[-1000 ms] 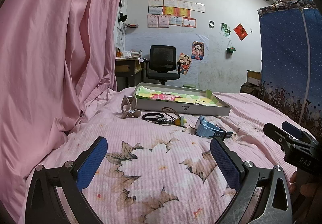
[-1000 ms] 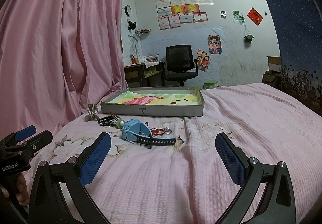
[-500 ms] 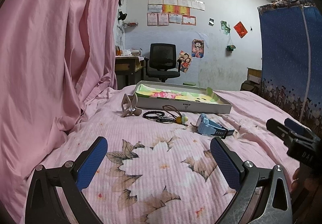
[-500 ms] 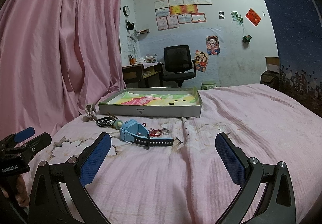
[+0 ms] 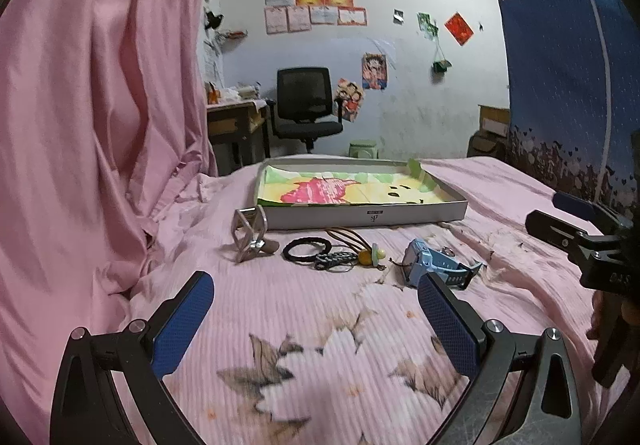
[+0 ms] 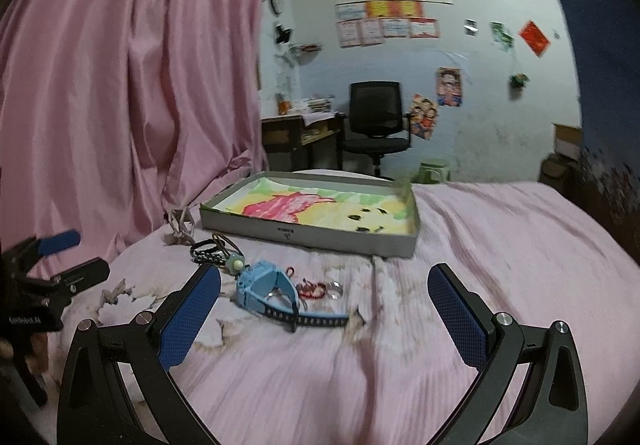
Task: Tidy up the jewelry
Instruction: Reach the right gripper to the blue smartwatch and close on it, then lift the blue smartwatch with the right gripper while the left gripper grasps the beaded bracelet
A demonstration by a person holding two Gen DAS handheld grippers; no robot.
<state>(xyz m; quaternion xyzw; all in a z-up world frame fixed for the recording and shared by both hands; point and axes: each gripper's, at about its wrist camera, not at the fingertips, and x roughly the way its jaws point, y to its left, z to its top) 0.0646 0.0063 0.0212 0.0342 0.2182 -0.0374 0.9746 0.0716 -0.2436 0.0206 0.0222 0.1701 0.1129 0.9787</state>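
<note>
Right wrist view: right gripper [image 6: 324,309] spread wide, empty, with the blue watch [image 6: 266,287] lying lower centre between its pads, just ahead. Left gripper [image 5: 314,319] also spread, holding nothing. Remaining jewelry sits mid-frame on the pink bedspread [image 5: 304,329], in front of the lined tray [image 5: 368,215]. Suggest: centre on the watch body, not the strap, come in low, close without pinching fabric.

Light: I see soft, even indoor light, somewhat dim, bluish on the back wall [image 5: 420,85].
Shadows: faint, only in folds of the pink curtain [image 5: 100,105].
Blur: my right wrist view is smeared, worst on the bedspread [image 6: 520,245].
Distortion: strong fisheye bending, dark vignette in corners.
</note>
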